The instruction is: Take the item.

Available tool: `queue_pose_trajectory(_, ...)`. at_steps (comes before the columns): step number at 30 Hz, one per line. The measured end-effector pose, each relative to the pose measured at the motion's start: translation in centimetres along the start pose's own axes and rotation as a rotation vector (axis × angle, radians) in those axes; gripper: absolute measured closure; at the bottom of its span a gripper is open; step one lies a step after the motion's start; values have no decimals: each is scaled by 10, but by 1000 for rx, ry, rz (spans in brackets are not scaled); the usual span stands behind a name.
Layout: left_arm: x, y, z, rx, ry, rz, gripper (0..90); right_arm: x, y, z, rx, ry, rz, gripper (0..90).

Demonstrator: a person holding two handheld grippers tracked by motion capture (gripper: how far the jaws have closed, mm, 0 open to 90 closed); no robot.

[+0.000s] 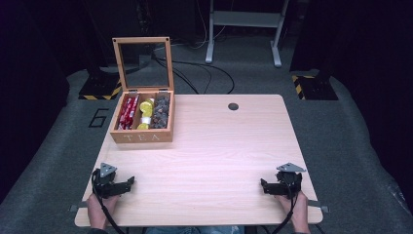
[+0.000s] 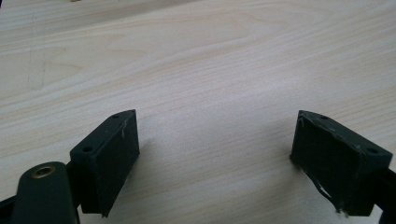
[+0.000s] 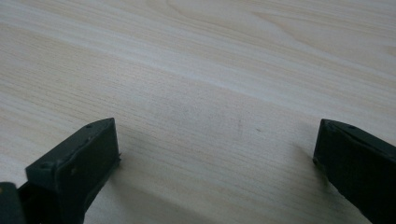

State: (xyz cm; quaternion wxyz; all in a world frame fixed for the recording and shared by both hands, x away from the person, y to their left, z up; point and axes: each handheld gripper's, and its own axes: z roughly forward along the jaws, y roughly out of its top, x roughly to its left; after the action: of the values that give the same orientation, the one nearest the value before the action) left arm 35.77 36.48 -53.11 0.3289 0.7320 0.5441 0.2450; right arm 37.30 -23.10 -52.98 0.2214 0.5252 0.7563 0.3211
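Both grippers are resting on the table (image 1: pixel 214 146).
The left gripper (image 1: pixel 130 181) and right gripper (image 1: pixel 263 184) are standing spread with nothing between, well apart from the tea box (image 1: pixel 141 137).

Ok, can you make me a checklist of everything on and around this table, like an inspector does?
Surface: pale wooden table, with a dark round hole near the far edge.
Job's things: wooden tea box at the far left corner, glass lid standing open; three compartments hold red packets, yellow packets and dark packets.
Clutter: nothing seen.
Grippers: left gripper and right gripper sit near the table's near edge, jaws open with only bare wood between them.
Cables: a black cable trails from the left gripper; more cables lie on the floor behind the table.
Surroundings: grey carpet, a metal stand, dark room.
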Motion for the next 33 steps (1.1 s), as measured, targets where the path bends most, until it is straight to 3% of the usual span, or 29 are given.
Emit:
queue_pose_trajectory(20,-1,0,0,-8,12,-9,146,-4,2,3,1,3,-10,0)
queue_pose_trajectory(24,-1,0,1,-4,-2,2,142,-4,2,3,0,-1,-6,0)
queue_pose_trajectory(33,1,2,2,24,-14,-10,35,-5,2,2,2,-2,-6,0)
